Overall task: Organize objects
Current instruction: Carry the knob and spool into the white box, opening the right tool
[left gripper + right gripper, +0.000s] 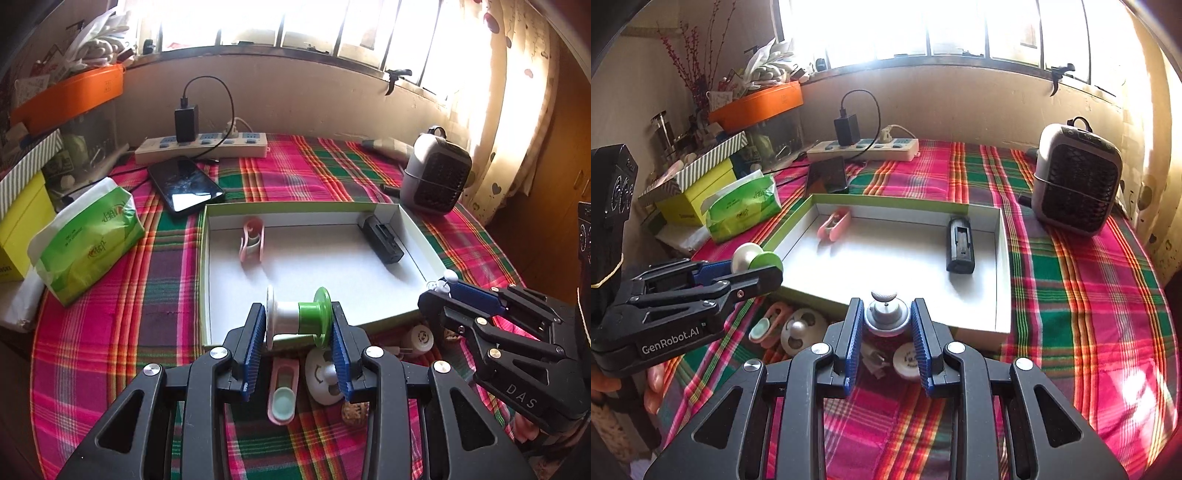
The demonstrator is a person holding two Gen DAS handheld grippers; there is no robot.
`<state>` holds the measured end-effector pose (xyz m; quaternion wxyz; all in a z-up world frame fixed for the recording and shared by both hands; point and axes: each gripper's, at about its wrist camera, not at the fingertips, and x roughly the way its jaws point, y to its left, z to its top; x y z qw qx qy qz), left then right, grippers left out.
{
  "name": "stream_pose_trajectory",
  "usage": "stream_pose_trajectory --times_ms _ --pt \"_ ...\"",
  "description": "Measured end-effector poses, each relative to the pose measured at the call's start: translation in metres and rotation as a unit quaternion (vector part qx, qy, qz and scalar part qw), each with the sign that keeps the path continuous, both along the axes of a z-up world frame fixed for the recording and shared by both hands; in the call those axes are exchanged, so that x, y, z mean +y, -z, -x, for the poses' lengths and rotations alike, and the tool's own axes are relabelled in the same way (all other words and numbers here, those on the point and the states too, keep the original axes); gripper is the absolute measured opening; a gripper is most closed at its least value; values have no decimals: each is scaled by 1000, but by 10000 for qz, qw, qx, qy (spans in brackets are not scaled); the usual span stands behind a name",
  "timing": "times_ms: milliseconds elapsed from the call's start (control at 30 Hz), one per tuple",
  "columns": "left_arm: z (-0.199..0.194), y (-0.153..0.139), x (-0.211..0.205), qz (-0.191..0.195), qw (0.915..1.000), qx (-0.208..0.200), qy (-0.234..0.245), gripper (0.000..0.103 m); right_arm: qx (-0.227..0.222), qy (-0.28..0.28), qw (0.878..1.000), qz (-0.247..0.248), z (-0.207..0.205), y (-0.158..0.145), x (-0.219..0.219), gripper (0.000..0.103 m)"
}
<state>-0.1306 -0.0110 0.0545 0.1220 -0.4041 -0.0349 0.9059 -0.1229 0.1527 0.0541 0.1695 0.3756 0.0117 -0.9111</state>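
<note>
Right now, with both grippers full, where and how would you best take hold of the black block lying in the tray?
Grip the black block across its two long sides, near the middle, coming from above. It lies flat in the tray with its long axis running away from the camera, close to the right wall, so a side approach looks blocked. The ribbed top looks less flat than the sides.

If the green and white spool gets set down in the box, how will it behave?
The spool looks like hard, light plastic, so probably stiff. On its side, its round flanges would likely let it roll across the smooth white box floor. Stood on a flange, it should stay put.
</note>
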Motion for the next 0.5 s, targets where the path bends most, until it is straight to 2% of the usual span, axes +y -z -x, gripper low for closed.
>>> stream_pose_trajectory --times_ms 500 --pt "62 14 11 233 9995 -111 189 32 -280 61 9995 -137 74 19 -2 28"
